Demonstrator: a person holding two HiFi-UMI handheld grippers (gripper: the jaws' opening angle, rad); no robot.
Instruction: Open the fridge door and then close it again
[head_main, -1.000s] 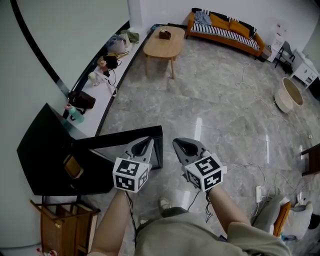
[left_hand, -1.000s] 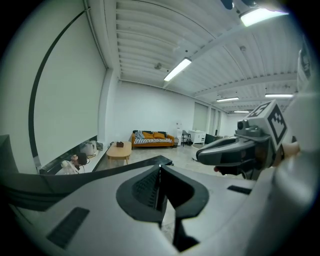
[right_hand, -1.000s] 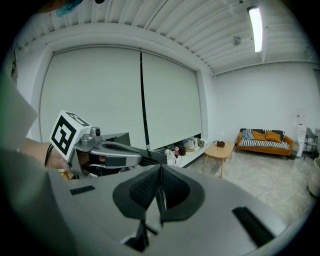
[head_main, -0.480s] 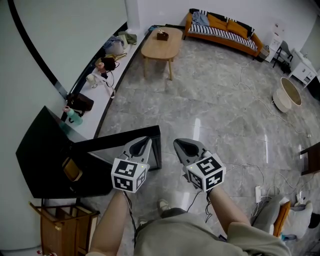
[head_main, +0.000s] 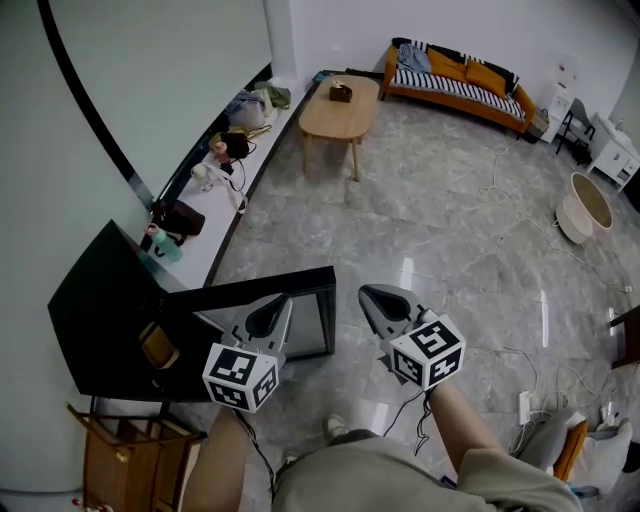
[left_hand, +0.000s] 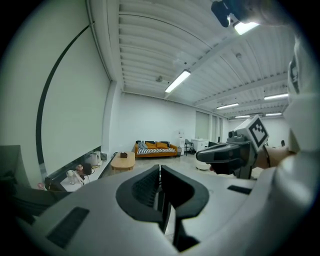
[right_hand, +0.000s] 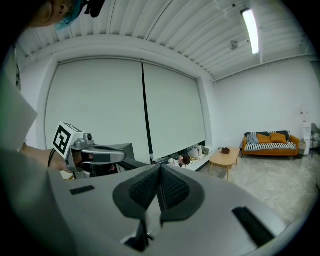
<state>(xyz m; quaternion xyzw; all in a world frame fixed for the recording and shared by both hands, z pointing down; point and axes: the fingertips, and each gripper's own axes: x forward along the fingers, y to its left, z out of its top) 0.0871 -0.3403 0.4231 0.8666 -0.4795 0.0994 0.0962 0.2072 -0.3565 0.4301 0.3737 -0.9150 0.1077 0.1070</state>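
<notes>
Currently the left gripper (head_main: 262, 322) is showing its jaws pressed together with nothing between them, and the right gripper (head_main: 385, 303) is showing the same. Neither is touching the fridge (head_main: 100, 320), a black cabinet sitting to the left of the left jaws. A black-edged panel, apparently the door (head_main: 290, 320), is projecting from the cabinet just ahead of the left jaws. The door is therefore judged to be standing open, with the closing step remaining, though this reading is not certain.

The head view alone is showing the fridge top and the panel from above. Both gripper views are looking level across the room to a sofa (head_main: 460, 80) far ahead of the jaws. The right gripper view is also showing the left gripper against the dark cabinet, and the left gripper view is catching only a dark sliver at its left edge.
</notes>
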